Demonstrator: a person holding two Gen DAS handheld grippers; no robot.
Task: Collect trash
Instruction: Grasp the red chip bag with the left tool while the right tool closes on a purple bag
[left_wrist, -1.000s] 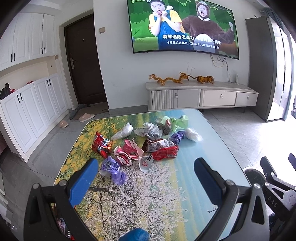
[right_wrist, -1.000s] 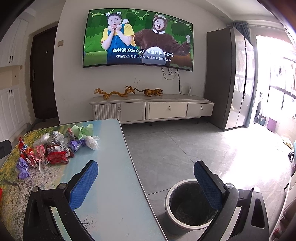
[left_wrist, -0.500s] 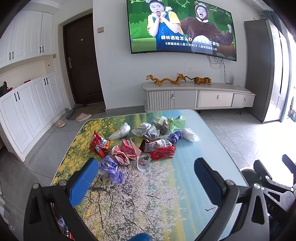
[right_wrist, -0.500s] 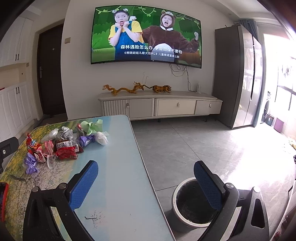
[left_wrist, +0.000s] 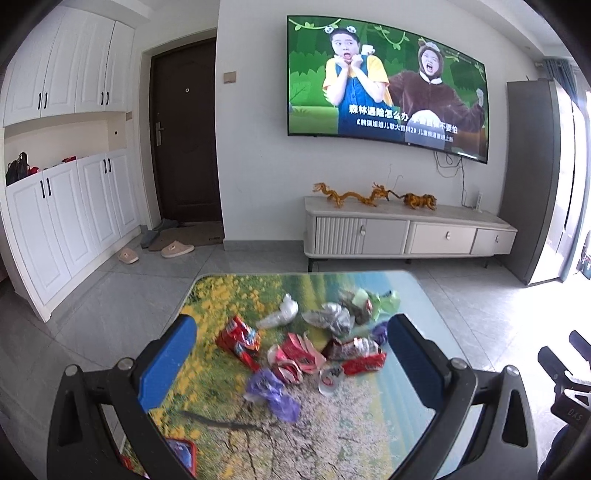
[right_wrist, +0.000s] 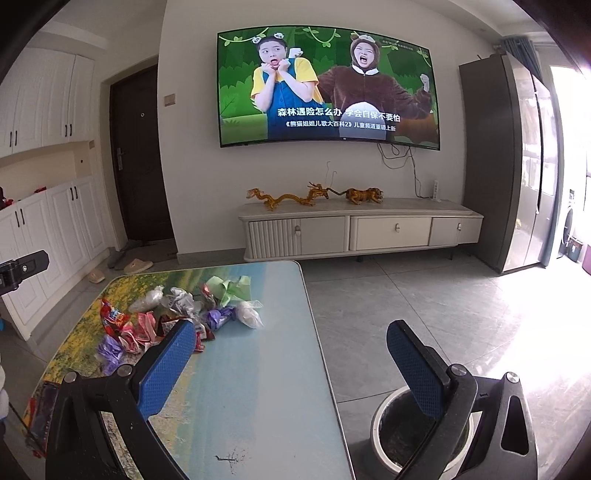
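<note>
A heap of crumpled wrappers (left_wrist: 314, 347) lies on the landscape-print table (left_wrist: 369, 435): red packets, a purple wrapper (left_wrist: 271, 387), silver foil, green paper. My left gripper (left_wrist: 291, 365) hangs open above the table's near half, the heap seen between its blue pads, nothing held. The right wrist view shows the same heap (right_wrist: 177, 317) at the left. My right gripper (right_wrist: 290, 363) is open and empty over the table's right edge (right_wrist: 321, 354). A round bin (right_wrist: 402, 432) stands on the floor under its right finger.
A red flat object (left_wrist: 181, 454) lies at the table's near left corner. A white TV cabinet (right_wrist: 362, 229) stands beyond the table under a wall screen. White cupboards (left_wrist: 62, 221) line the left wall, slippers (left_wrist: 177, 249) by the door. Grey tiled floor spreads to the right.
Both views have tilted upward and pulled back a little; the wrappers sit lower in the left view. In the right view the table fills more of the frame. Both grippers stayed open.
</note>
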